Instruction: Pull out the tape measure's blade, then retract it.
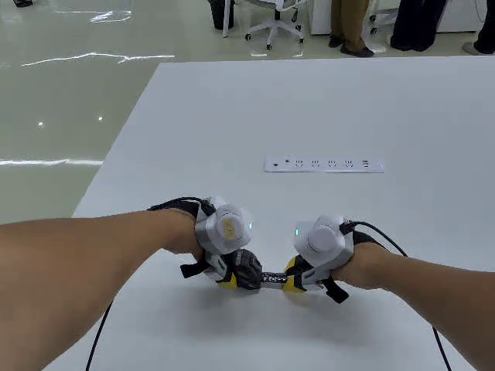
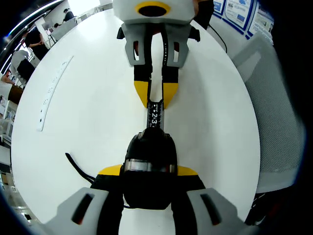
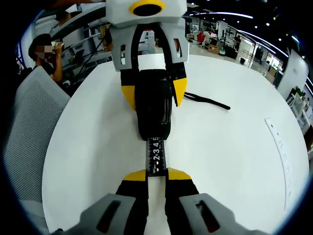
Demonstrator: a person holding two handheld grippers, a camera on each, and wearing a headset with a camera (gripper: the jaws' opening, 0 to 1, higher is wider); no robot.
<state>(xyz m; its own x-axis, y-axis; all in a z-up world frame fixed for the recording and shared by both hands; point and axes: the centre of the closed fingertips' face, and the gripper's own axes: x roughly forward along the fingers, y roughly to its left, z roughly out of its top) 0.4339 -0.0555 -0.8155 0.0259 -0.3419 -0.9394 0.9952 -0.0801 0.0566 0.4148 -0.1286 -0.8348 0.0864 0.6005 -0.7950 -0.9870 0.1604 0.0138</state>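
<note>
While the left gripper (image 1: 236,274) clamps its yellow-tipped jaws on the sides of the tape measure (image 1: 247,270), the right gripper (image 1: 292,280) pinches the free end of the blade (image 1: 272,277) between its own. The case is black, rounded and glossy, with a silver band across it. A short stretch of blade is out, black with white numbers 2 to 5. From the head view, the tape measure sits at 6 o'clock on the white table (image 1: 309,100), with its blade running toward 3 o'clock. A white power strip (image 1: 323,164) lies well apart toward 12 o'clock. In the right gripper view, a black strap (image 3: 205,100) trails from the case toward 3 o'clock.
</note>
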